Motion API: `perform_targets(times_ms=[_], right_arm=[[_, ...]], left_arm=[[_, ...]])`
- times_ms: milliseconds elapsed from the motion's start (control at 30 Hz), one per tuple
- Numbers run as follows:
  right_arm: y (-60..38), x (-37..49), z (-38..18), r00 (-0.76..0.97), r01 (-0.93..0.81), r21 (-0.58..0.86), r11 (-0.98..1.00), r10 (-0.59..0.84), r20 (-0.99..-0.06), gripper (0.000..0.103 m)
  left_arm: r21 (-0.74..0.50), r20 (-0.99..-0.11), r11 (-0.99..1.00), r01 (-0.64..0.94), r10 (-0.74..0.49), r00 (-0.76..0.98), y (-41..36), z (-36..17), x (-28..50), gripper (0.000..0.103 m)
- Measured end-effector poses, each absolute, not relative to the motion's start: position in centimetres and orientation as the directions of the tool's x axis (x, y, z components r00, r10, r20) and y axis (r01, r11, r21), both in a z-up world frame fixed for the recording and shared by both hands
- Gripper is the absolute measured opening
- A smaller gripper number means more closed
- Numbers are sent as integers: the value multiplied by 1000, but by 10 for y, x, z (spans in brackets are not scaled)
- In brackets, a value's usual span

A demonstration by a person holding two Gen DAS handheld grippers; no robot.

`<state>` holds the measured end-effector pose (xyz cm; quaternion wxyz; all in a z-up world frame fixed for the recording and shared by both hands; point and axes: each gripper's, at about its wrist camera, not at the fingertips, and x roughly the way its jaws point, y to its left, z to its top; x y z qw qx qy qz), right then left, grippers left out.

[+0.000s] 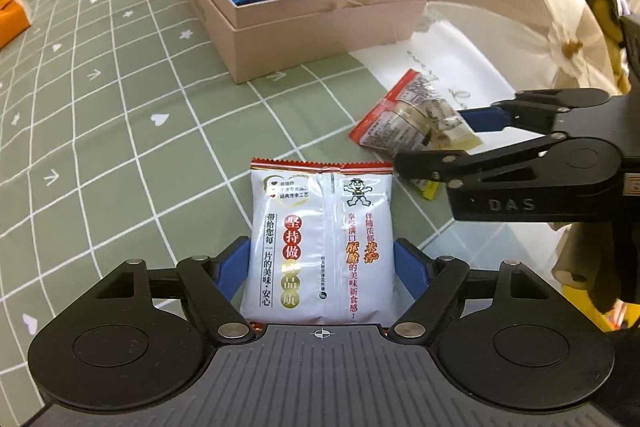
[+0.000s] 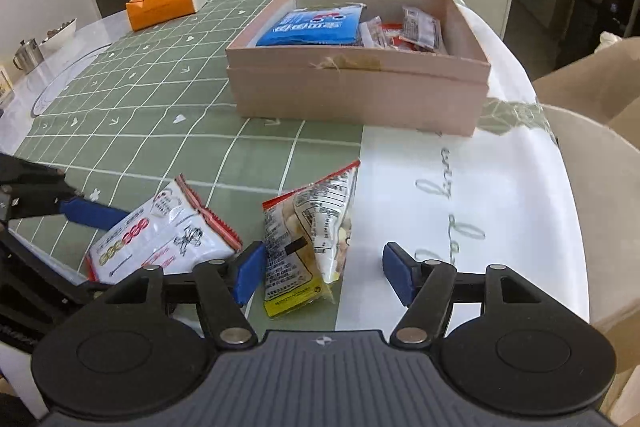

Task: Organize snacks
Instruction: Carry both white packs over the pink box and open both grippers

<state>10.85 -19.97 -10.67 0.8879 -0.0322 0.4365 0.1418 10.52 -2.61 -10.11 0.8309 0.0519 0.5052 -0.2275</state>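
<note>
snacks are being gathered into the pink box (image 2: 360, 95), which sits farther back on the worktop (image 1: 100, 87) and already holds a blue packet (image 2: 312, 29) and a few small wrapped pieces. two loose packs lie near the worktop's front edge. the left gripper (image 1: 322, 267) has its jaws on either side of the white rice cracker pack (image 1: 320, 247), the blue pads touching or nearly touching its long edges, seemingly so the pack can be lifted flat; whether they are really pinching it i cannot tell. the right gripper (image 2: 320, 273) has its jaws spread around the red-edged nut pack (image 2: 310, 239), its left pad against the pack, its right pad apart, not yet closed.
</note>
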Motion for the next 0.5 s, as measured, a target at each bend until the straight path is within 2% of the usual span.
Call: perform_targets(times_ms=[67, 167, 300, 500], right_arm=[[-197, 110, -103, 572, -315, 61, 947, 241, -784, 37], [-193, 108, -91, 573, -364, 32, 931, 251, -780, 28], [-202, 111, -60, 608, -381, 48, 923, 289, -740, 26], [-213, 157, 15, 724, -379, 39, 924, 323, -610, 26]], left_arm=[[-151, -855, 889, 432, -337, 394, -25, -98, 103, 82], [-154, -830, 886, 438, -356, 430, -24, -81, 100, 82], [-156, -759, 886, 437, -391, 521, -19, -41, 110, 82], [-167, -658, 894, 415, -414, 629, -22, 6, 172, 82]])
